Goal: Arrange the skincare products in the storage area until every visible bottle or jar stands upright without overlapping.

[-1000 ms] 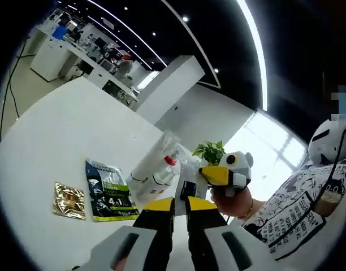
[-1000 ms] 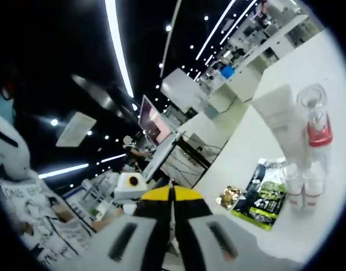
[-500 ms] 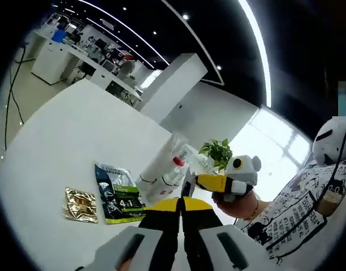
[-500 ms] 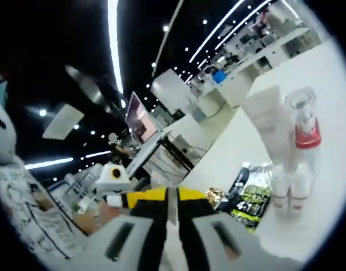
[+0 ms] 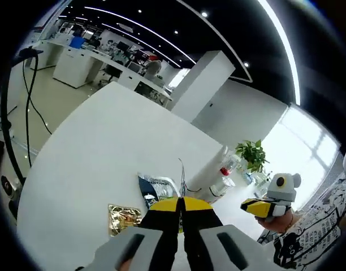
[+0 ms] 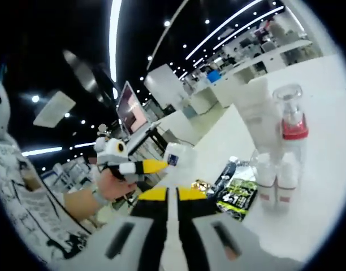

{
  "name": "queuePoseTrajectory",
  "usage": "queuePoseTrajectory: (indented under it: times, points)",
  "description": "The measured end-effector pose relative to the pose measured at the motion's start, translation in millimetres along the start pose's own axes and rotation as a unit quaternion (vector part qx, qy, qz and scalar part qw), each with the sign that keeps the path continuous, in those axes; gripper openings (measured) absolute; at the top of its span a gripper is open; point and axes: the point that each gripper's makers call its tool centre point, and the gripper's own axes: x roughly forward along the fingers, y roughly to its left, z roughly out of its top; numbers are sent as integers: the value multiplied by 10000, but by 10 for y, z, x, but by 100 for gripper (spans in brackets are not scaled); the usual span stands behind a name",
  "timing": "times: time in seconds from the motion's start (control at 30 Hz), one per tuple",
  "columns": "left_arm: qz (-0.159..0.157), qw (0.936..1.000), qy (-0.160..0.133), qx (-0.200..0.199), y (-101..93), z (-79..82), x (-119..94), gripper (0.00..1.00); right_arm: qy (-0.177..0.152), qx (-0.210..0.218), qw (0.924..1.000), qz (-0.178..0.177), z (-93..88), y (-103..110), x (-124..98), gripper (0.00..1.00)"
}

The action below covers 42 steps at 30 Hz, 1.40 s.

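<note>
Grey tongs (image 5: 181, 210) with yellow-and-black tips; white shirt (image 5: 320, 237) printed with black lettering

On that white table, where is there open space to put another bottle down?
The round white table is bare across its wide stretch from the gold foil sachet out to the far edge. It is crowded where the dark green printed pouch, white squeeze tube and clear red-collared bottle cluster together.

Left gripper (image 5: 181, 202) has its yellow-tipped jaws pressed together over the big white table (image 5: 88, 152). Crinkly gold foil sachet (image 5: 123, 218) and dark green-printed pouch (image 5: 157, 189) lie flat, red-capped clear bottle (image 5: 225, 176) beyond them.
</note>
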Motion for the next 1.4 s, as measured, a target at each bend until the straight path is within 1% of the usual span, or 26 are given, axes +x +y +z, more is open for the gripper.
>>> queuePoseTrajectory:
  times: [0.07, 0.13, 0.17, 0.2, 0.27, 0.37, 0.5, 0.83, 1.13, 1.27, 1.3, 1.33, 1.4]
  points:
    - [127, 9999, 34, -27, 66, 26, 65, 0, 29, 5, 10000, -48, -29, -25, -10, 4]
    - [358, 9993, 64, 15, 159, 55, 128, 0, 58, 45, 9999, -87, -60, -46, -24, 4]
    - [417, 9991, 67, 6, 190, 72, 157, 0, 76, 68, 9999, -116, -78, -58, -31, 4]
    - [493, 9987, 102, -65, 247, 97, 203, 0, 86, 74, 9998, -132, -89, -66, -36, 4]
    - [504, 9986, 131, -120, 297, 133, 267, 0, 118, 99, 9997, -179, -119, -84, -44, 4]
    - [671, 9973, 255, -176, 443, 165, 389, 0, 152, 140, 9996, -212, -163, -86, -48, 4]
    - [712, 9954, 522, -362, 574, 129, 515, 0, 169, 156, 9994, -265, -200, -91, -64, 4]
    - [746, 9931, 819, -386, 664, 33, 586, 0, 102, 242, 9986, -455, -200, -170, -124, 4]
    - [1039, 9890, 1030, -239, 822, -45, 602, 1, 175, 218, 9982, -530, -248, -168, -117, 4]
    - [1330, 9853, 1072, -81, 944, -63, 620, 2, 249, 115, 9977, -617, -293, -191, -119, 4]
    - [1341, 9852, 1069, -72, 949, -63, 626, 2, 262, 99, 9976, -631, -302, -195, -120, 4]
    - [1366, 9847, 1083, -13, 959, -70, 643, 2, 270, 95, 9975, -649, -313, -202, -123, 4]
    - [1464, 9821, 1160, 243, 990, -86, 659, 3, 270, 106, 9973, -674, -323, -215, -127, 4]
